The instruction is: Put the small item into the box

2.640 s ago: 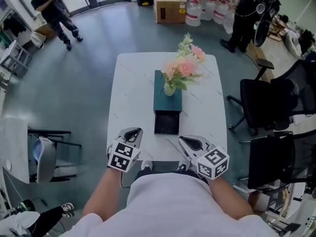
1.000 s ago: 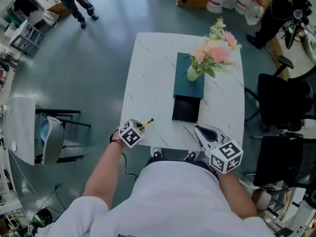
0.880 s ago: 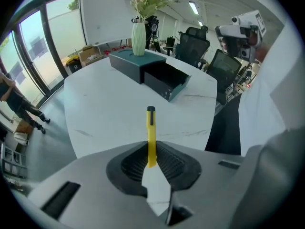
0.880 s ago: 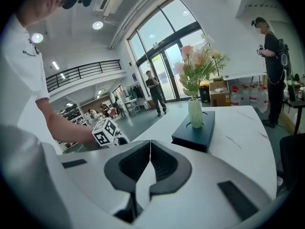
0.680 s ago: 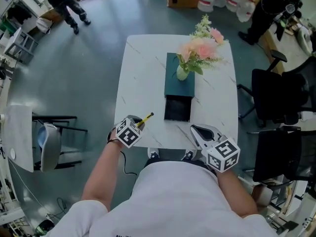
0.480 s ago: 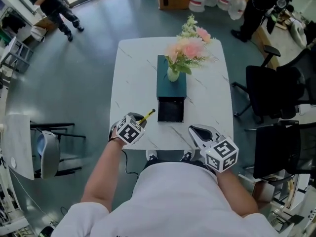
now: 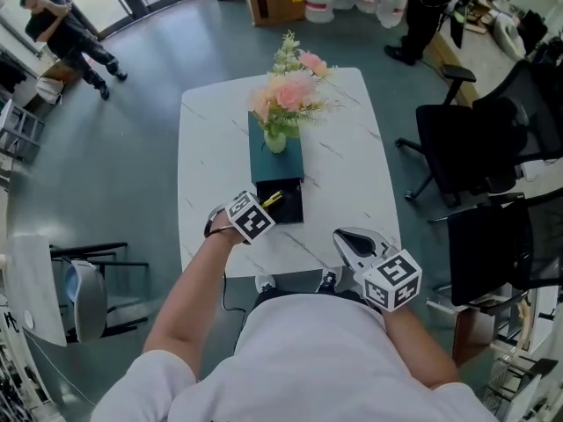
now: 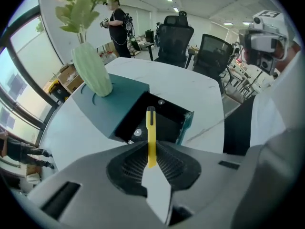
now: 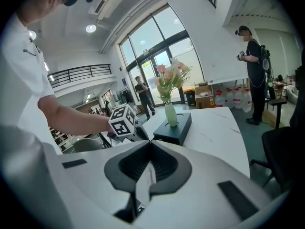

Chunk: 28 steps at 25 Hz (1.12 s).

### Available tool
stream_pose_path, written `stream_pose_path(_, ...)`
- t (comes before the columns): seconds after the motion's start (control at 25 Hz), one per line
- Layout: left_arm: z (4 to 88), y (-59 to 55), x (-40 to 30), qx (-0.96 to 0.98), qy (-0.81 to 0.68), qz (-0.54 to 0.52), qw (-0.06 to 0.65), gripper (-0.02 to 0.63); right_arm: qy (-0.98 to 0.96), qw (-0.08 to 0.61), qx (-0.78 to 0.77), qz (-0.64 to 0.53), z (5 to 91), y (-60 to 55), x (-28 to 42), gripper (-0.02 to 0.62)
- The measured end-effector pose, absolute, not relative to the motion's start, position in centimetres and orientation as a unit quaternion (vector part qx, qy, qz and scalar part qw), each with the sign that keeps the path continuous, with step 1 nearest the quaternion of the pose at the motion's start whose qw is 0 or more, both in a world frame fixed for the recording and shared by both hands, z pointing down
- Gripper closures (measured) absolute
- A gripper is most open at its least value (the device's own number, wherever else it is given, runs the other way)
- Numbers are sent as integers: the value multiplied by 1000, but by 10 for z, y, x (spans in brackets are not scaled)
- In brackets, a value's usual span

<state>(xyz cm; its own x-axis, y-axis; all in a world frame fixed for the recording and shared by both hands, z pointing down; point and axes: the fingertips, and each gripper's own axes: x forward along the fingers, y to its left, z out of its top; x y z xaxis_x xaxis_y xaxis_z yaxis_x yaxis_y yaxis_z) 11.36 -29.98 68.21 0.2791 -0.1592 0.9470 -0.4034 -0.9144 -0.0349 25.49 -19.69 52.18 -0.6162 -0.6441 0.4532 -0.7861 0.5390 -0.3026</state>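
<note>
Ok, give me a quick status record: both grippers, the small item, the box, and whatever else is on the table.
left gripper: shut on the slim yellow item with a black tip
item position: held above the box's open black drawer, not yet released
right gripper: shut, empty, near the table's front edge
box: teal rectangular box, mid-table
on the box: pale green vase with pink flowers
surface: white marble-look table

A teal box (image 7: pixel 288 163) on the white tabletop (image 7: pixel 343 178) carries a vase of pink flowers (image 7: pixel 283 104). The left gripper (image 7: pixel 264 207) holds a small yellow item (image 7: pixel 274 199) over the box's open black compartment (image 7: pixel 288 209). The right gripper (image 7: pixel 350 240), jaws together, hovers by the tabletop's near right corner.
</note>
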Motion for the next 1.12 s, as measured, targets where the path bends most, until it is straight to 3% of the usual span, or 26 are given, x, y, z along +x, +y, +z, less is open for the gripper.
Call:
stream_pose_path(0.44,706,-311,147,759,-155,624,101,540,-857,131,430,249,520,-188,281,578)
stream_pose_path(1.0,682,-313,153,775,-219,582,116,537,-880,120,389,245,521,-192,296,578)
stream_pose_path(1.12,674,-311,154,780,-240,562,136,508,-889,122,370,240,520,-190,294,578)
